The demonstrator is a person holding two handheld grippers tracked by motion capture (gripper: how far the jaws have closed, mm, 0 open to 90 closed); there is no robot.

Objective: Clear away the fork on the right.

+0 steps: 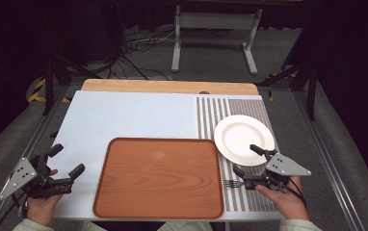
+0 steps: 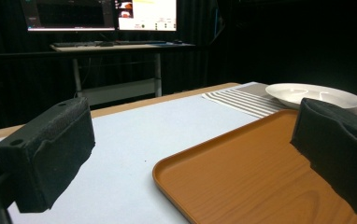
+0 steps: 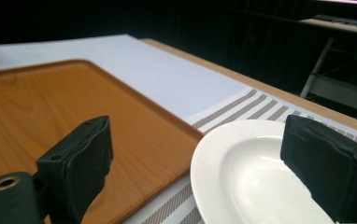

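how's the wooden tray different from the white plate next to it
The tray is brown with a wood grain, while the plate is plain white. The tray is rectangular with rounded corners; the plate is round. The tray looks clearly larger and lies on the pale blue mat, the plate on the striped mat. Both lie flat, empty, with raised rims.

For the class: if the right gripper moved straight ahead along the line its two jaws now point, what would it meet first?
Most likely the round white ceramic plate. The right gripper hangs open with its jaws on either side of the plate's near rim, above the striped placemat. Its height above the plate is unclear, so it might pass just over it.
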